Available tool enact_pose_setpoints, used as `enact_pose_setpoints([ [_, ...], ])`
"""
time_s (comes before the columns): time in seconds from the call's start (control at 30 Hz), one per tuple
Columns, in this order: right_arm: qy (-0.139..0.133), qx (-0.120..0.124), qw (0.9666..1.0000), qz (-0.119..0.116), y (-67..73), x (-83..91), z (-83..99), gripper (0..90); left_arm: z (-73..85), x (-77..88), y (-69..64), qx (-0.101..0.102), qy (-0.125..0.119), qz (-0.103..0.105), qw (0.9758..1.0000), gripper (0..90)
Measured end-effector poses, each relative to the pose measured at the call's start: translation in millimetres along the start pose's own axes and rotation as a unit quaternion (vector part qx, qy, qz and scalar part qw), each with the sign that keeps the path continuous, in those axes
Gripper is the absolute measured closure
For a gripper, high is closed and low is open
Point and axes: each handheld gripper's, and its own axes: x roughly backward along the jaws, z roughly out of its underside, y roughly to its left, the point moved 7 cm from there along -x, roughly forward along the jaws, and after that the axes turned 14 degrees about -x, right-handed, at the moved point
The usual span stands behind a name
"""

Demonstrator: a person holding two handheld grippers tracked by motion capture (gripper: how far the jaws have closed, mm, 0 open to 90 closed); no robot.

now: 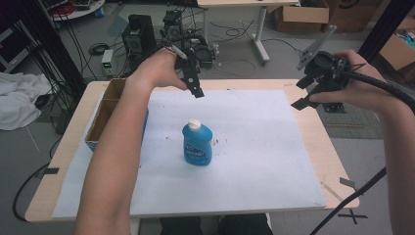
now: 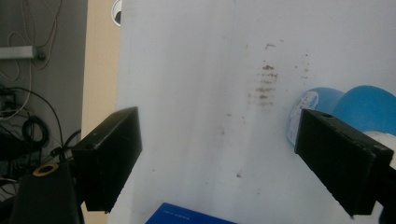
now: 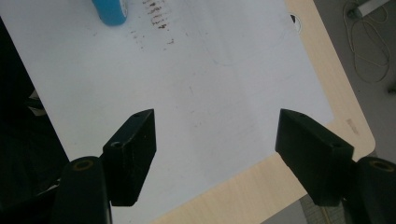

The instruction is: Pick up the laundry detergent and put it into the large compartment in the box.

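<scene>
A blue bottle with a white cap stands upright in the middle of the white sheet. My left gripper hangs above the sheet's far part, behind the bottle and apart from it. In the left gripper view its jaws stand wide open with nothing between them, and the bottle shows partly behind the right jaw. My right gripper is held over the table's far right edge. In the right gripper view it is open and empty, with the bottle far off at the top left.
An open cardboard box with a blue side sits at the table's left edge, under my left forearm. Brown smudges mark the sheet beside the bottle. The wooden table shows bare strips at the right and left. Cables and equipment lie on the floor beyond.
</scene>
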Motion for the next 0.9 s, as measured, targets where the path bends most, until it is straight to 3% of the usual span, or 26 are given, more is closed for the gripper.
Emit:
enact_pose_setpoints([
  [0.33, 0.001, 0.0, 1.0, -0.002, -0.7, -0.3, 1.4, 28.5, -1.6, 6.2, -9.1, -0.002, 0.002, 0.019, 0.9998, 15.3],
  [0.63, 0.002, 0.002, 1.0, -0.001, 0.6, -1.2, 2.8, 28.4, -6.1, 14.6, -26.6, -0.013, 0.007, 0.037, 0.9992, 15.0],
  [0.9, 0.002, 0.001, 1.0, -0.001, 2.7, -0.8, 3.8, 28.4, -12.4, 21.4, -43.9, -0.037, 0.01, 0.048, 0.9981, 14.7],
])
